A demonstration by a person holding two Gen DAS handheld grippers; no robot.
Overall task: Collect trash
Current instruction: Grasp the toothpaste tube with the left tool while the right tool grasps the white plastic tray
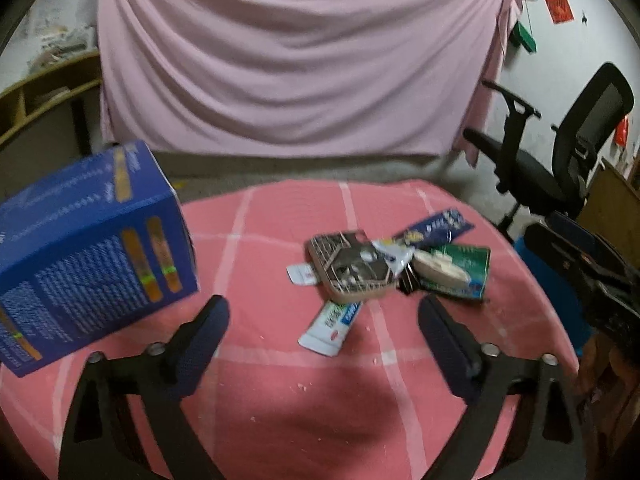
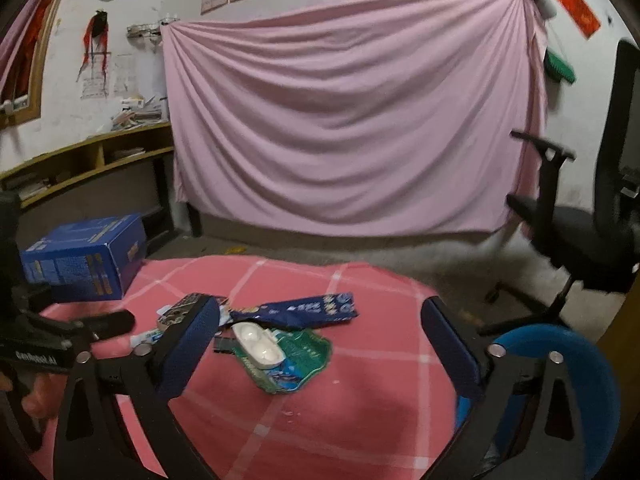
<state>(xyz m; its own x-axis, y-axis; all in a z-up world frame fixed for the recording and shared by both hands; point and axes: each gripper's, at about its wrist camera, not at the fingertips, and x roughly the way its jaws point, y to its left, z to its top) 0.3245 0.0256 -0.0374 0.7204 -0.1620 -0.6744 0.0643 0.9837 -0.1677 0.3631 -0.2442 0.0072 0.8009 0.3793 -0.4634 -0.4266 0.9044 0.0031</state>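
Observation:
A heap of trash lies mid-table on the pink checked cloth (image 1: 280,216): a flat grey-brown box (image 1: 352,268), a toothpaste tube (image 1: 332,326), a green wrapper (image 1: 464,270) with a white plastic tray (image 2: 258,344) on it, and a long blue wrapper (image 2: 304,310). My left gripper (image 1: 324,312) hangs open just short of the heap, the tube between its fingers without contact. My right gripper (image 2: 320,316) is open too, its fingers on either side of the green wrapper (image 2: 296,360) and nothing gripped. The left gripper (image 2: 108,322) also shows in the right wrist view, at the left.
A big blue carton (image 1: 88,252) stands on the table's left edge. An office chair (image 1: 560,160) sits to the right, a blue round bin (image 2: 560,392) beside the table's right side. A pink sheet (image 1: 296,60) hangs behind; a shelf (image 2: 88,160) at back left.

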